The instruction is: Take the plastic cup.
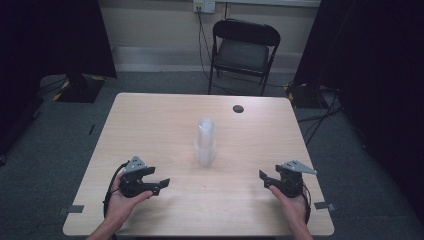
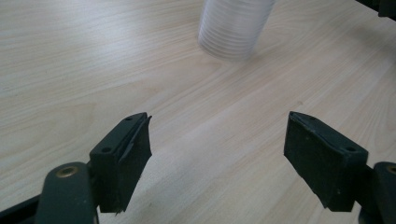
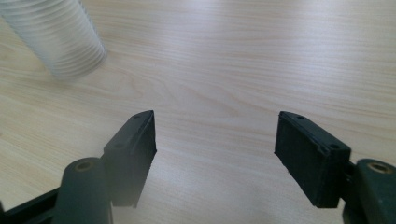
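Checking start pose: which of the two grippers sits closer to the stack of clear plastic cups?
The left gripper. Its jaw tips reach further in toward the stack of clear plastic cups, while the right gripper sits further out by the table's edge.

Stack of cups mid-table, a gripper at each near corner.
The stack of cups [image 1: 205,142] stands on the table [image 1: 150,120]; left gripper [image 1: 159,183] near-left, right gripper [image 1: 263,179] near-right, folding chair [image 1: 243,52] beyond the far edge.
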